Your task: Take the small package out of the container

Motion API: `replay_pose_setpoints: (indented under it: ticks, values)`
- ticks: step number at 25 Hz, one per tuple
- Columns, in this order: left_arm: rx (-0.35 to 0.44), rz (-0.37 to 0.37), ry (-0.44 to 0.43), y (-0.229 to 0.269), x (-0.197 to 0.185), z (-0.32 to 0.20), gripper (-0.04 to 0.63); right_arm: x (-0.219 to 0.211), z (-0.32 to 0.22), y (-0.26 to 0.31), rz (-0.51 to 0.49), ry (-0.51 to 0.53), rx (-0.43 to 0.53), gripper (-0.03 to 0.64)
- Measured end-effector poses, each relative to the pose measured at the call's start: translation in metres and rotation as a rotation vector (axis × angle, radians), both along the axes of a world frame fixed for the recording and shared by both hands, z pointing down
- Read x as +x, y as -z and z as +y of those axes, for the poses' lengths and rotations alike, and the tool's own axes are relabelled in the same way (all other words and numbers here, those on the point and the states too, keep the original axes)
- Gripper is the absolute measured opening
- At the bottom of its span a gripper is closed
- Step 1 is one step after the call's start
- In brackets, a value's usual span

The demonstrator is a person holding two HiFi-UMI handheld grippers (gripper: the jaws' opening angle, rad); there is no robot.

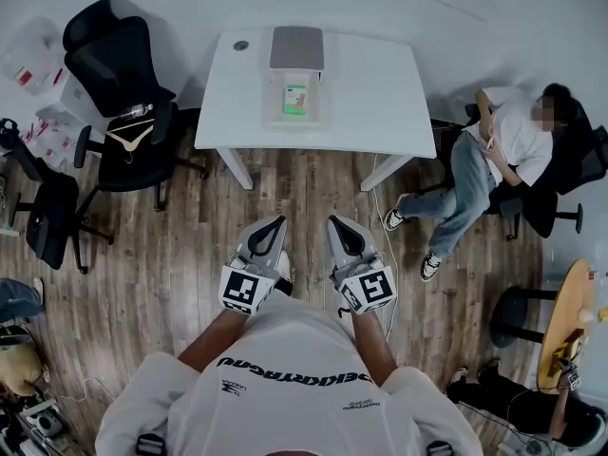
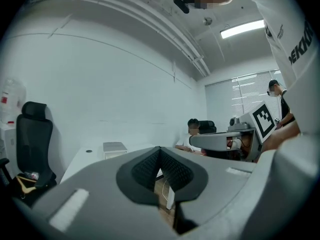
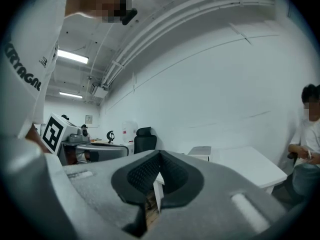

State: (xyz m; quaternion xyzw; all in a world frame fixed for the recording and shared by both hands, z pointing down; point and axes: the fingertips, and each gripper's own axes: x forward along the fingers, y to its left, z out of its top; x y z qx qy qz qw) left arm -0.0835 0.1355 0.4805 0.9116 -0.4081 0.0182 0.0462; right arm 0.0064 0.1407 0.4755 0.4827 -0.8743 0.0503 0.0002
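We hold the left tool (image 1: 279,222) and the right tool (image 1: 333,221) side by side above the wood-plank floor (image 1: 171,274), each with its grey jaws pressed together at the tips and nothing between them. Well ahead of both tools stands the white rectangular worktop (image 1: 370,93), and on it the clear plastic container (image 1: 275,112) with the small green-and-white package (image 1: 295,100) lying flat inside. Far left of the left tool is a black mesh office chair (image 1: 119,74), and far right of the right tool a person (image 1: 503,150) in a white shirt sits reclined.
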Motion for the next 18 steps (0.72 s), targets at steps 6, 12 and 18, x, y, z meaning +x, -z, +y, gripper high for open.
replay_pose_setpoints:
  ticks: [6, 12, 18]
  values:
    - [-0.001, 0.003, -0.01, 0.001, -0.011, -0.059, 0.008, -0.009, -0.057, 0.002, 0.009, -0.024, -0.01, 0.0]
    - [-0.028, -0.001, 0.001, -0.003, -0.022, -0.103, 0.008, -0.008, -0.098, 0.005, 0.032, -0.075, -0.018, 0.0]
    - [-0.035, 0.009, 0.018, -0.003, -0.015, -0.127, 0.008, -0.002, -0.12, 0.007, 0.03, -0.067, -0.019, 0.0]
